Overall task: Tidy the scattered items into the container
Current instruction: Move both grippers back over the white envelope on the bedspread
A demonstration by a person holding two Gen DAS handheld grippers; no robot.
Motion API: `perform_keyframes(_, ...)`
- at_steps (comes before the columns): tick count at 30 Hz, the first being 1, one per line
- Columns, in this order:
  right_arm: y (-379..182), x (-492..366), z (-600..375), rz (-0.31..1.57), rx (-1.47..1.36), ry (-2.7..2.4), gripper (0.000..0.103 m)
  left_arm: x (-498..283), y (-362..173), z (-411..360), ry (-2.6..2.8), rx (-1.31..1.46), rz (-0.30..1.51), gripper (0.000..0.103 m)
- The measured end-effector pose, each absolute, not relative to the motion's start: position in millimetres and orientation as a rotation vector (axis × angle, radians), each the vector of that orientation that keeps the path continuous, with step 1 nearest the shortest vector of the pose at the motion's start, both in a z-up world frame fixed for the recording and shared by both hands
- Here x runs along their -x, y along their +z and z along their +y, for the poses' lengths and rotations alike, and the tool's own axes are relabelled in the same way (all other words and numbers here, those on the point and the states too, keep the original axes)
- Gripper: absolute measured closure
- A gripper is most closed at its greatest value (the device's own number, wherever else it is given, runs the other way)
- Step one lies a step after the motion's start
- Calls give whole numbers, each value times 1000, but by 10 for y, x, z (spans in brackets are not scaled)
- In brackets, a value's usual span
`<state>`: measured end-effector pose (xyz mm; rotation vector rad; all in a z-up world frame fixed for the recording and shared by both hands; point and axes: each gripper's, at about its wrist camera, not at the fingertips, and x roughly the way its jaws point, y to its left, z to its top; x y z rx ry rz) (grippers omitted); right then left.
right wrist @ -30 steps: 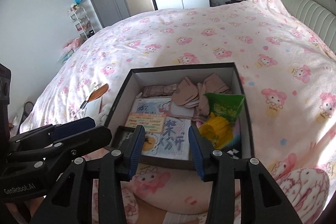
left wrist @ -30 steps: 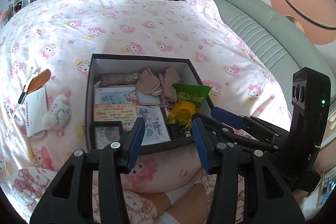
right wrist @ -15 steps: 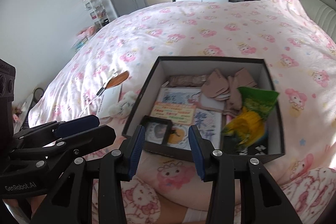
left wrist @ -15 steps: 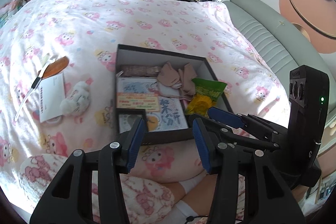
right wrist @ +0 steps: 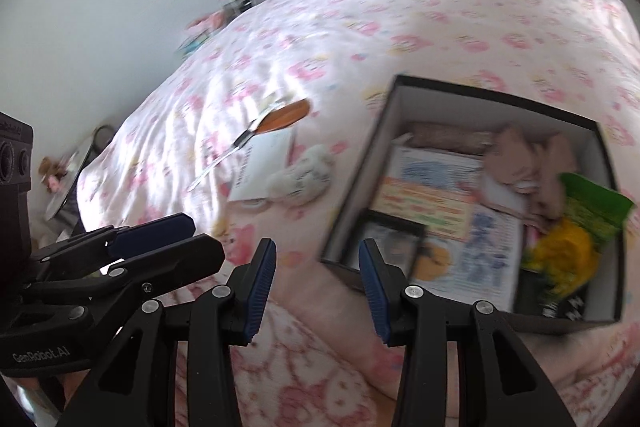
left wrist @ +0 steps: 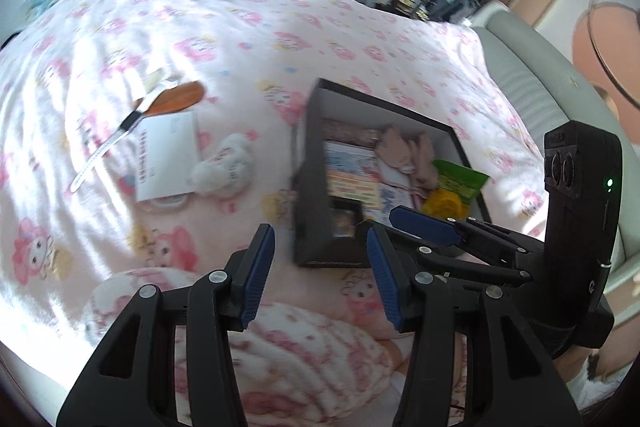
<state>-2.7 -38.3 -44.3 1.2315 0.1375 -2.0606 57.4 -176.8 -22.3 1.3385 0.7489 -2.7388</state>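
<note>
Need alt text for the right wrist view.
An open, empty right claw hovers over a pink bedspread, a part-filled black box to its right. A plush toy, envelope and orange spoon lie loose left of it.

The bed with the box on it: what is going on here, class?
A person holds two empty grippers over a pink bedspread. The left gripper and right gripper are both open. The black box already holds papers, cloth and a green packet. A white plush toy, a paper sheet and an orange-headed tool lie beside it.
</note>
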Motion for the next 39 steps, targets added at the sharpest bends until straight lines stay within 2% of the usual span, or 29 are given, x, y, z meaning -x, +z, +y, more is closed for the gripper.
perform_keyframes(5, -475, 21, -865, 209, -1207, -2002, 64, -671, -352, -2185, -2668, -1299, 836, 54)
perform_keyframes(9, -569, 77, -1203, 197, -1231, -1941, 64, -672, -442, -2508, -2608, -1276, 884, 54)
perform_keyframes(15, -778, 242, -1574, 213, -1285, -1921, 64, -561, -808, -3034, -2448, -1322, 1062, 56)
perform_keyframes(18, -865, 365, -1683, 239, -1295, -1924, 64, -495, -998, -3264, -2394, -1340, 1106, 65)
perform_keyframes(22, -1101, 518, -1807, 244, -1365, -1884, 64, -342, -1286, -3509, -2347, -1397, 1181, 69)
perform_keyframes(29, -1541, 649, -1897, 204, -1535, -1787, 64, -44, -1724, -3719, -2294, -1546, 1337, 69)
perform_keyframes(39, -1671, 880, -2122, 197, -1548, -1815, 64, 219, -1983, -3829, -2265, -1602, 1374, 69)
